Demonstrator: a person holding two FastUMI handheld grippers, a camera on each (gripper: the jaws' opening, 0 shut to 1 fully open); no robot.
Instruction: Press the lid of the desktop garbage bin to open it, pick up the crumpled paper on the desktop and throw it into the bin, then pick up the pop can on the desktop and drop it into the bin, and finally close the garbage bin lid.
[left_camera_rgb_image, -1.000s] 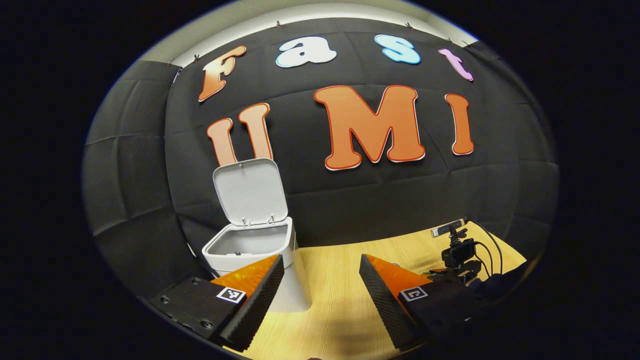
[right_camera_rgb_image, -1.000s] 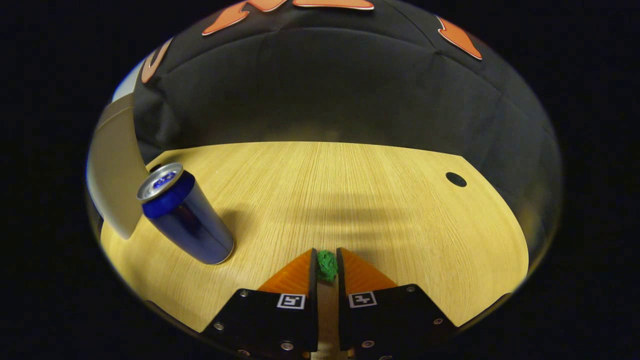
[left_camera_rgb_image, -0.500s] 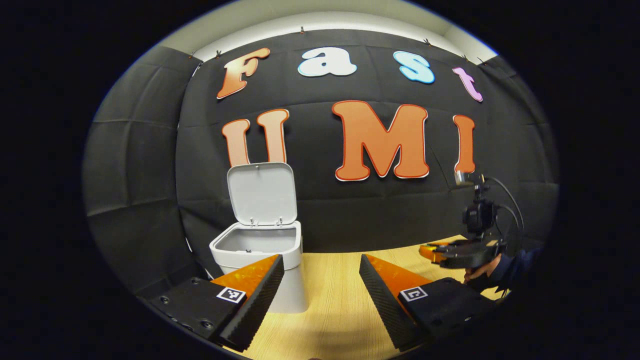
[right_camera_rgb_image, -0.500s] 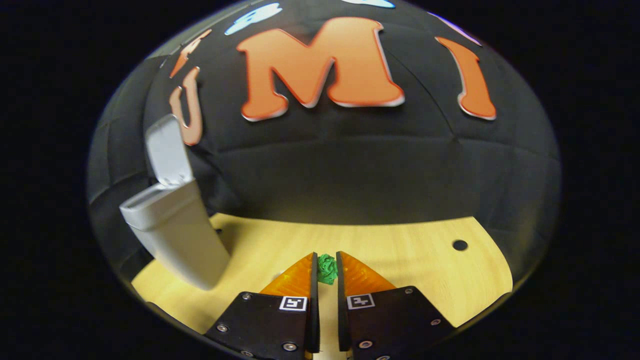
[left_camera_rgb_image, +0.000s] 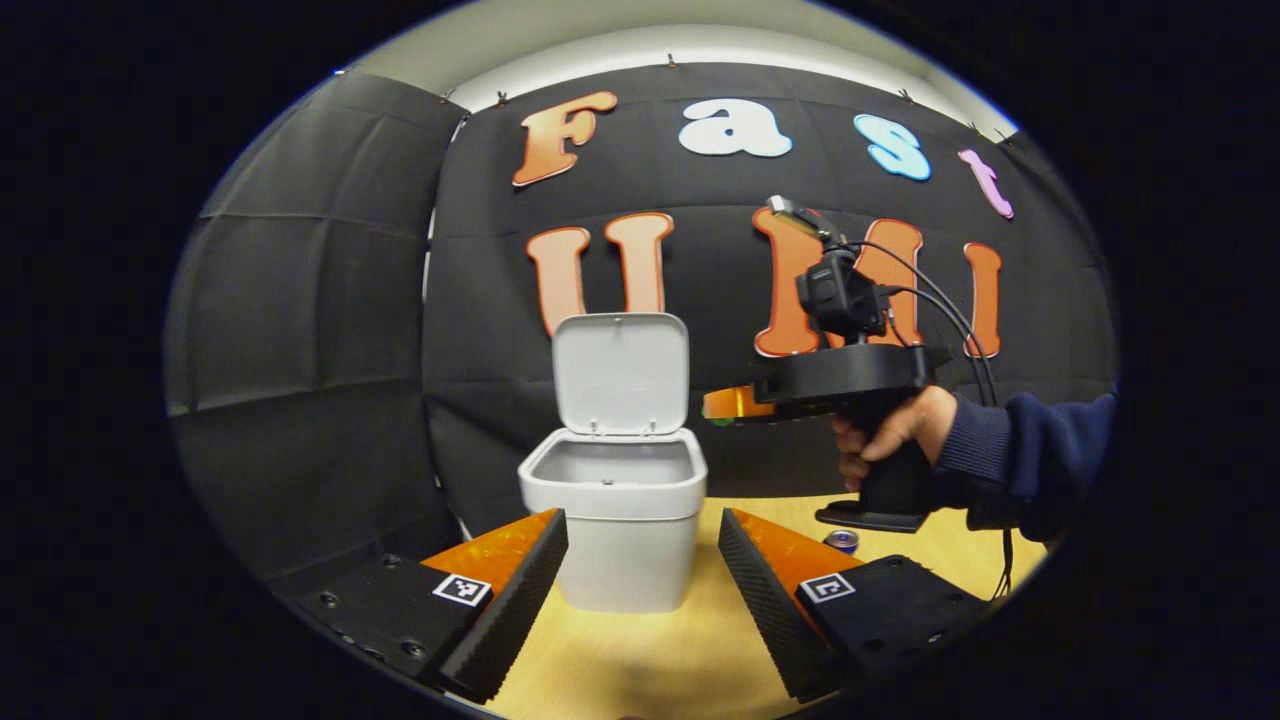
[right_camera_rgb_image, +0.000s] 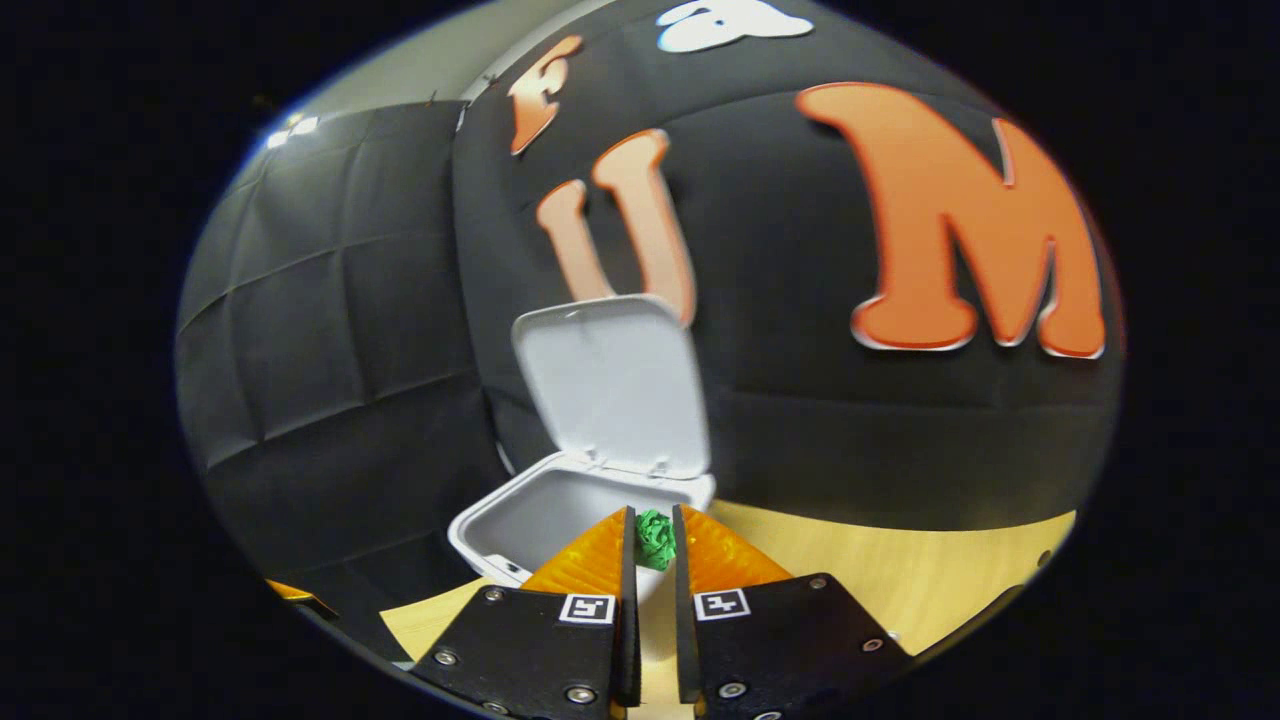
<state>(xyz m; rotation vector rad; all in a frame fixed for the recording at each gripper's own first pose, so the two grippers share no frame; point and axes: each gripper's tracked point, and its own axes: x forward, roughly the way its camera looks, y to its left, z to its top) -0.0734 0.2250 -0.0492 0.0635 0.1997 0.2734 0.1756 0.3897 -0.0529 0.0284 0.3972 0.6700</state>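
Bin (left_camera_rgb_image: 612, 520) lid (left_camera_rgb_image: 620, 372) is up, your right tongs (right_camera_rgb_image: 652, 540) are pinched on the paper wad (right_camera_rgb_image: 654, 538) just short of the opening, left tongs (left_camera_rgb_image: 642, 560) gape empty; can (left_camera_rgb_image: 843, 541) waits on the bench (left_camera_rgb_image: 700, 660), lid-close remains.

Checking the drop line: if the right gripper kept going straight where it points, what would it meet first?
Probably the raised lid of the open bin, just past the crumpled paper in the right gripper; depth is unclear.

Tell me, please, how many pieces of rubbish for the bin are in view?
2: the crumpled paper is pinched in the right gripper near the bin; the pop can stands on the desktop.
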